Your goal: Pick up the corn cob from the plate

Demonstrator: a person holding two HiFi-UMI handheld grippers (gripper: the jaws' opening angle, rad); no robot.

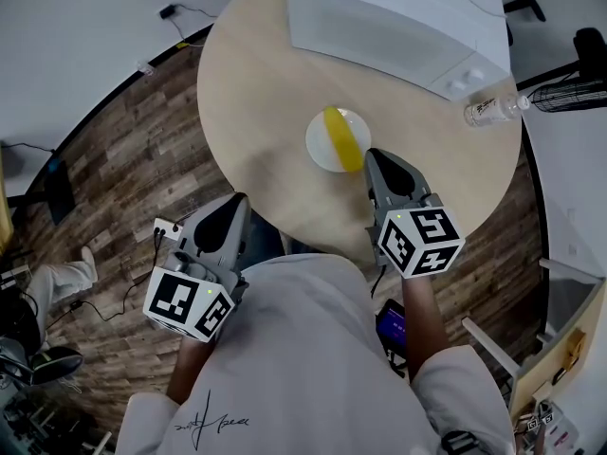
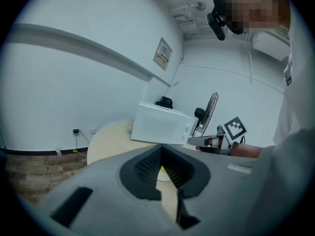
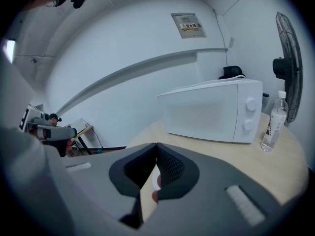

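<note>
By the table's [image 1: 256, 112] eight o'clock edge, the left gripper [image 1: 237, 202] hangs with its jaws pressed together on nothing. The corn cob [image 1: 340, 138] is well apart from it, at its two o'clock. The cob lies slantwise on the white plate [image 1: 318, 152] near the table's middle. The right gripper [image 1: 372, 155], likewise closed and empty, has its tips at the plate's four o'clock rim, just beside the cob's near end.

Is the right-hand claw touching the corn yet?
Cannot tell. In the head view the right gripper's shut tip overlaps the plate's rim beside the corn cob, and neither a gap nor contact shows plainly.
</note>
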